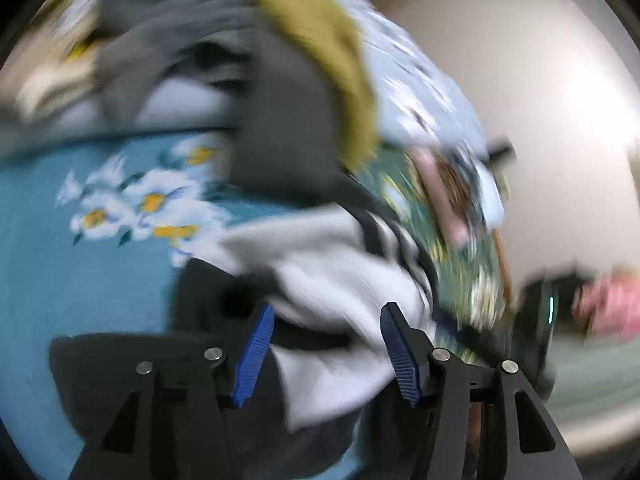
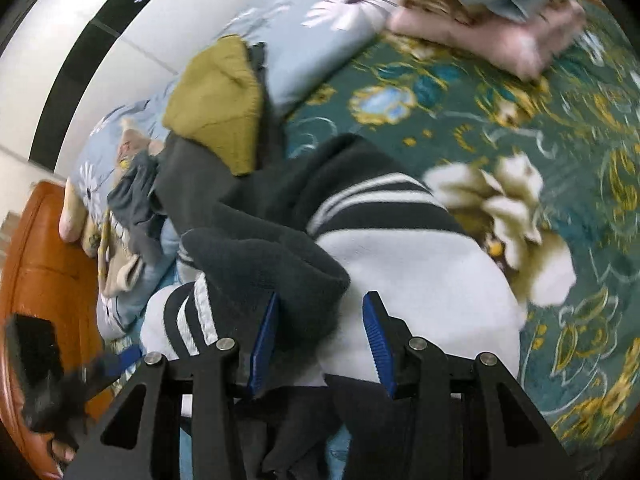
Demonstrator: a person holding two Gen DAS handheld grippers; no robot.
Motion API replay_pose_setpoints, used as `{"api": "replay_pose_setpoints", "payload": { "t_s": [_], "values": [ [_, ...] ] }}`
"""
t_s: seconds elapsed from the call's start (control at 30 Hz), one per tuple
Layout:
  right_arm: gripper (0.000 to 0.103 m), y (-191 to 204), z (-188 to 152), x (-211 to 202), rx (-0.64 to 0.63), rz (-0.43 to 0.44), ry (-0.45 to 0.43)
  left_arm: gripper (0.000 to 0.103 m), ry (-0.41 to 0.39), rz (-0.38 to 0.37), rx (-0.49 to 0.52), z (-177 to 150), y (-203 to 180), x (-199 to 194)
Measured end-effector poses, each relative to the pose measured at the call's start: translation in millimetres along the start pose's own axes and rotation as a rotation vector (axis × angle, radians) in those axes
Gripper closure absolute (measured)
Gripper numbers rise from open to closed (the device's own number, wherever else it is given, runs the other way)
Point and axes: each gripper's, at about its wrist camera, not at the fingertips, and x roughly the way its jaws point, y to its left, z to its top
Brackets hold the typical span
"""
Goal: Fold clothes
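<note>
**Soft cloth, matt plastic, glossy wood**

The white and black striped garment (image 2: 420, 264) is showing as soft, fleecy cloth, its dark part (image 2: 272, 256) looking nappy and matt. The mustard garment (image 2: 216, 108) is reading as matt woven cloth. The green floral bedcover (image 2: 500, 128) is looking like smooth printed fabric. The right gripper (image 2: 320, 340) is showing matt black plastic arms, ribbed blue pads (image 2: 376, 344) and shiny metal pins. The headboard (image 2: 36, 248) is gleaming as polished orange-brown wood.
</note>
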Motion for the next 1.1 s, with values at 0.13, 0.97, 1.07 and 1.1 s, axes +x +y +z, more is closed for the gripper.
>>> {"api": "replay_pose_setpoints", "payload": {
  "t_s": [0.13,0.97,1.07,1.1],
  "values": [
    [0.058,-7,-2,2,0.016,-0.015,0.006,0.043,0.047,-0.079,-0.325,12,54,34],
    [0.058,-3,-5,-33,-0.045,0.157,-0.082,0.086,-0.339,-0.01,-0.179,13,37,-120],
    [0.058,-5,-4,-31,-0.035,0.155,-0.079,0.087,-0.554,0.151,-0.114,11,56,-191],
    [0.058,-6,-5,-29,-0.031,0.15,-0.073,0.087,-0.623,0.258,-0.077,12,61,-207]
  ]
}}
